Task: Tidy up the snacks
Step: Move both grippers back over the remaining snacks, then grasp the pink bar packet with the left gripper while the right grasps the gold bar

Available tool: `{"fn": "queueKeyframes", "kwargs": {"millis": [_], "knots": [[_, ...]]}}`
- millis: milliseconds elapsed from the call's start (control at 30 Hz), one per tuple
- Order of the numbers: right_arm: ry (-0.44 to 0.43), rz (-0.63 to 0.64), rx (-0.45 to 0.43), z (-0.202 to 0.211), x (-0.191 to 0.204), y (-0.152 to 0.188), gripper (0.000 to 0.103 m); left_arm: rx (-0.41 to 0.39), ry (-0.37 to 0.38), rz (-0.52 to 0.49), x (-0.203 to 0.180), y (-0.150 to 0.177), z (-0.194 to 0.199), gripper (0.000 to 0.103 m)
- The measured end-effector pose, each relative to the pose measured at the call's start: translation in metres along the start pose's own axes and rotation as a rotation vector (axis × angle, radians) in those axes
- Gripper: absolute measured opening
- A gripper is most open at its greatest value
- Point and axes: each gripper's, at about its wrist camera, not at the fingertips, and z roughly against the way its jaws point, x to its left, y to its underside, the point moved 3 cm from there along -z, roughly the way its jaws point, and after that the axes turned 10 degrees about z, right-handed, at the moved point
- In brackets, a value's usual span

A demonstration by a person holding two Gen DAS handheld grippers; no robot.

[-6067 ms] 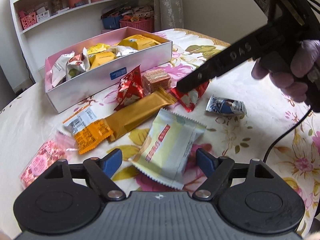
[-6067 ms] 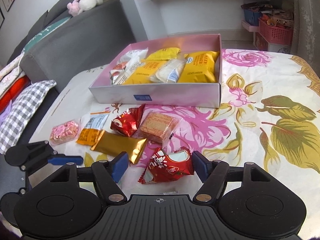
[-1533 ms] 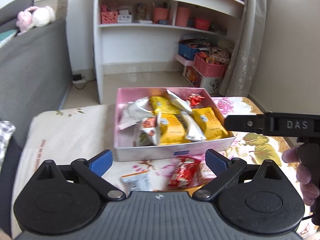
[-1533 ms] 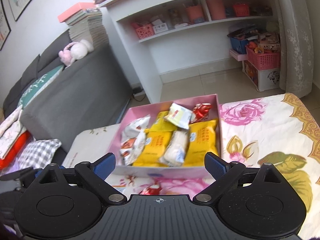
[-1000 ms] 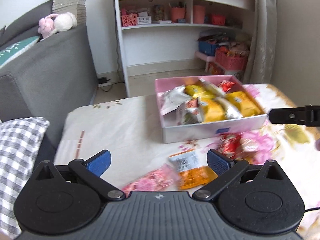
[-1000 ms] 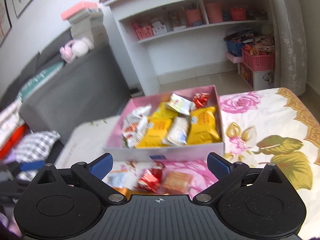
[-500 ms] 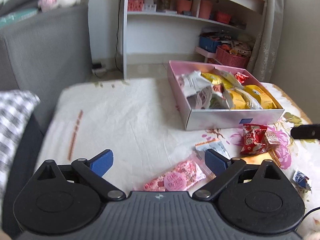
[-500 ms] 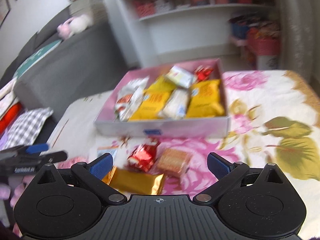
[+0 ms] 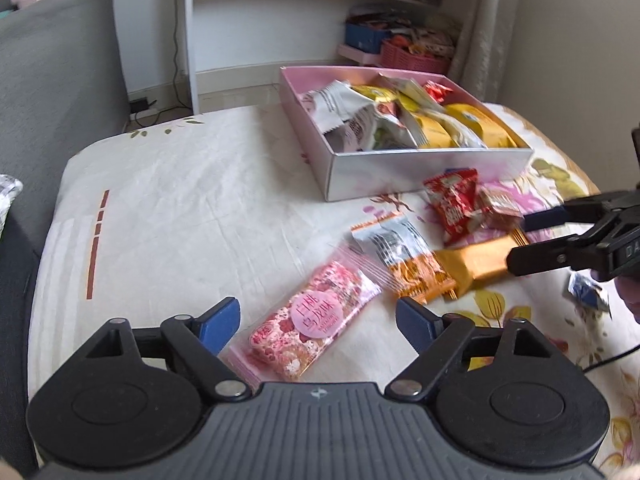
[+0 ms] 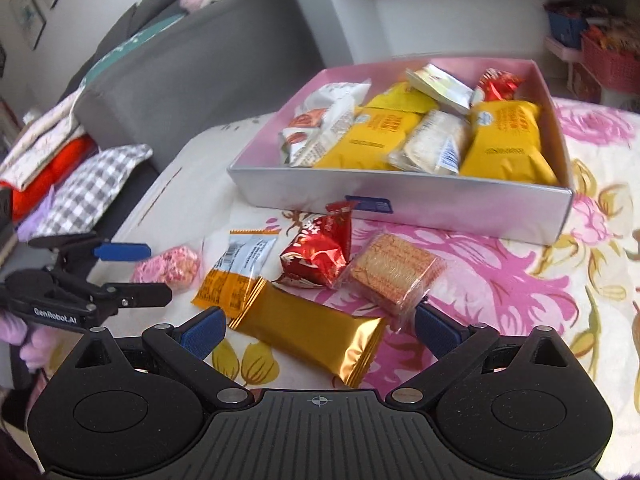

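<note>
A pink-walled box (image 9: 420, 172) (image 10: 440, 204) on the flowered cloth holds several yellow, white and red snack packs. Loose in front of it lie a pink flowery pack (image 9: 316, 320) (image 10: 168, 266), an orange-and-silver pack (image 9: 404, 260) (image 10: 236, 272), a gold bar pack (image 9: 476, 260) (image 10: 308, 330), a red pack (image 9: 454, 204) (image 10: 320, 252) and a clear wafer pack (image 10: 394, 272). My left gripper (image 9: 320, 320) (image 10: 160, 272) straddles the pink pack; its jaws are closing, pads apart from the wrapper. My right gripper (image 10: 318, 328) (image 9: 516, 240) stands open astride the gold pack.
A small blue-and-silver candy (image 9: 586, 294) lies at the right near a gloved hand. A grey sofa (image 9: 52, 80) with a checked cushion (image 10: 92, 188) borders the table's left side. A white shelf unit (image 9: 280, 20) and baskets stand behind the box.
Both grippers have dropped toward the table and tipped down. The left one's jaws have narrowed around the pink pack. The right one now hangs over the gold pack.
</note>
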Motion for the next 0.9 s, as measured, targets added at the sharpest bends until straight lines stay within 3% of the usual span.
{"fn": "queueKeyframes", "kwargs": {"millis": [233, 500, 733, 900], "knots": [[-0.003, 0.140, 0.030, -0.001, 0.022, 0.007, 0.101, 0.046, 0.001, -0.058, -0.007, 0.009, 0.002, 0.077], [-0.131, 0.178, 0.071, 0.010, 0.046, 0.017, 0.099, 0.064, 0.007, -0.090, -0.016, 0.018, 0.011, 0.075], [-0.006, 0.221, 0.027, 0.013, 0.046, 0.014, 0.099, 0.041, -0.063, -0.057, -0.015, 0.016, 0.006, 0.076], [-0.027, 0.196, 0.039, 0.000, 0.045, 0.013, 0.080, 0.039, -0.078, -0.028, -0.015, 0.015, 0.001, 0.069]]}}
